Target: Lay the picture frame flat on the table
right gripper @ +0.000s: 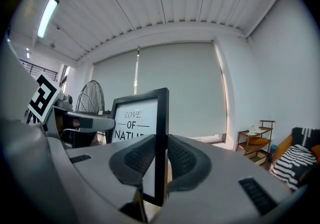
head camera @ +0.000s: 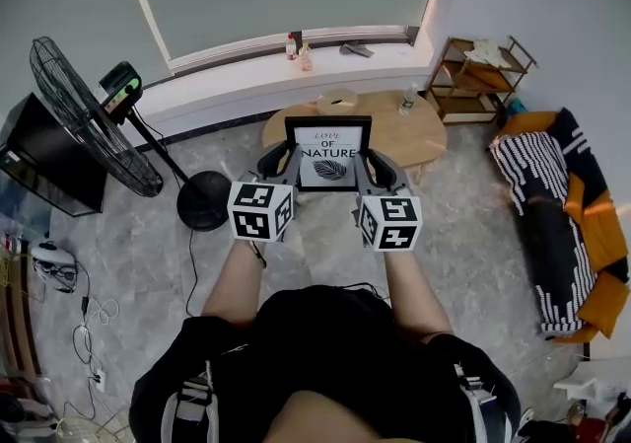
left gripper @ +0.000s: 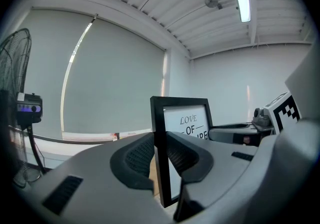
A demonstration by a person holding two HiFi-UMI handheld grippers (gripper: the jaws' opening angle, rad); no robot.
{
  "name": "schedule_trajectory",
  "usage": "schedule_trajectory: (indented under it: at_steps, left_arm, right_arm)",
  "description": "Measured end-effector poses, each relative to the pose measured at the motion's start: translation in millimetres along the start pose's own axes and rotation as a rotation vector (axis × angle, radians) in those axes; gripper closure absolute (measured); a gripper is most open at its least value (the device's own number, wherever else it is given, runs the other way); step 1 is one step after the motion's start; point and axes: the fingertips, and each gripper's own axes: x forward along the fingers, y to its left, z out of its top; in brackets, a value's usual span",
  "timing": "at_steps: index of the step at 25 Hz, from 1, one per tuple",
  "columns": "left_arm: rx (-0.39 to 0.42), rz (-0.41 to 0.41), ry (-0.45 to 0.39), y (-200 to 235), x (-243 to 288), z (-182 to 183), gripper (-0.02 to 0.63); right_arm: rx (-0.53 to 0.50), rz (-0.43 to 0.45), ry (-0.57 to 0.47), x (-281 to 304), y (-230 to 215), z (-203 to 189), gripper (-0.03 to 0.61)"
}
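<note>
A black picture frame (head camera: 328, 152) with a white print reading "LOVE OF NATURE" is held upright in the air in front of the round wooden table (head camera: 426, 133). My left gripper (head camera: 279, 164) is shut on the frame's left edge (left gripper: 160, 148), whose black bar stands between the ribbed pads. My right gripper (head camera: 376, 167) is shut on the frame's right edge (right gripper: 161, 148) in the same way. In both gripper views the frame (left gripper: 182, 123) (right gripper: 137, 118) stands vertical, its print facing me.
A roll of tape (head camera: 337, 101) and a small bottle (head camera: 406, 101) rest on the table. A standing fan (head camera: 94, 120) is at the left, a wooden shelf (head camera: 478, 76) and a striped sofa (head camera: 557, 224) at the right. Bottles (head camera: 299, 48) stand on the window ledge.
</note>
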Motion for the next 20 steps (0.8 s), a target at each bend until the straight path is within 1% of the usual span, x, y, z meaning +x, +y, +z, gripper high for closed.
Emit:
schedule_trajectory:
  at_steps: [10,16,20]
  left_arm:
    - [0.004,0.009,0.025,38.2,9.9,-11.1,0.526]
    - [0.026,0.031,0.022,56.2,36.0,-11.7,0.525]
    - [0.04,0.047,0.021,70.4,62.9,-8.0,0.525]
  right_arm:
    - [0.029,0.024,0.025,36.0,18.1,-14.3,0.486]
    - [0.055,0.047,0.023,71.2,8.2,-19.2,0.486]
    - [0.05,0.063,0.017,100.9,-3.0,-17.3,0.486]
